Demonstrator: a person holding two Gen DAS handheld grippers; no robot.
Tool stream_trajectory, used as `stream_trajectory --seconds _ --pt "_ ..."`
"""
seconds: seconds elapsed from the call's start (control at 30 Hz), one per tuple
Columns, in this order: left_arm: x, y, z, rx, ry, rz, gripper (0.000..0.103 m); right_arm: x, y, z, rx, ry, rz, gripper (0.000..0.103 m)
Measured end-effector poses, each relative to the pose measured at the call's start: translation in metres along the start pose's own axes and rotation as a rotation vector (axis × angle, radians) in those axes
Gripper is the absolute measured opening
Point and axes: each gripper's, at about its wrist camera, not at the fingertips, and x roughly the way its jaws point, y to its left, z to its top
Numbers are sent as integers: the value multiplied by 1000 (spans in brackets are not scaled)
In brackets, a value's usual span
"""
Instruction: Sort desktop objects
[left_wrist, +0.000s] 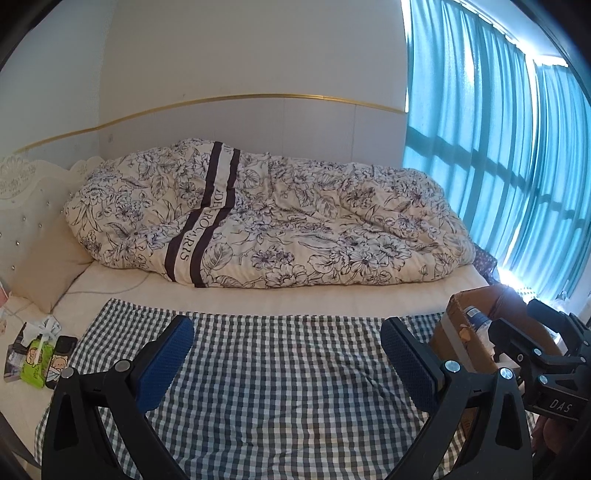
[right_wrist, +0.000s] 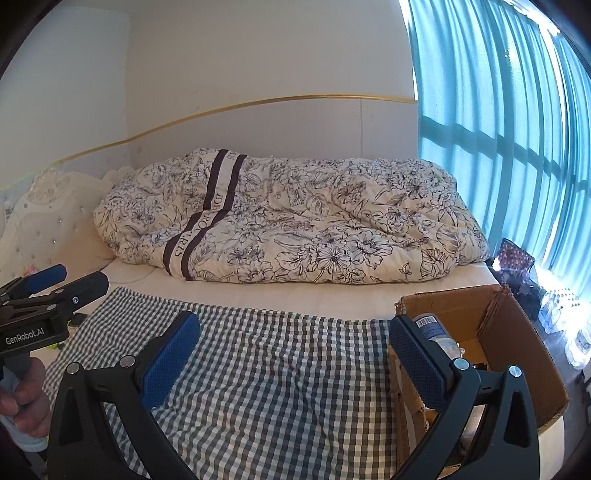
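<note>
Both claws are spread wide and holding nothing: the left claw (left_wrist: 286, 363) and the right claw (right_wrist: 293, 360) hover side by side over the grey-and-white checked cotton cloth (left_wrist: 280, 387) laid on the bed, and that cloth is bare between the blue pads.

Just right of the cloth sits the open brown cardboard box (right_wrist: 532, 354), torn along its near edge. Inside it leans a clear plastic bottle with a barcode label (right_wrist: 437, 330), tucked right behind the right claw's right finger. My guess is it's light, smooth and a bit slippery, and it would dent if squeezed hard. I'd take it across the middle of the body, not the tapering end. The box is stiff enough to shove, but its flaps look floppy.

Over on the left, off the cloth on the white sheet, there's a green soft tissue pack with a cartoon print (left_wrist: 37, 360) touching a dark phone in a cartoon case (left_wrist: 59, 356). The pack should be squashy and easy; grab it across the short sides. The phone is flat, hard and slick, so I'd pinch its long edges.

Farther back lies a crumpled floral duvet (left_wrist: 295, 218), then teal curtains (left_wrist: 491, 147).
</note>
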Motion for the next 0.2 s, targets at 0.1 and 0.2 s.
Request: stream_trajectory --seconds 0.1,0.2 --pt "4 2 -1 -4 8 7 103 5 2 0 -1 3 4 103" --pt "10 5 -3 -8 20 12 103 9 4 -2 0 12 8 103"
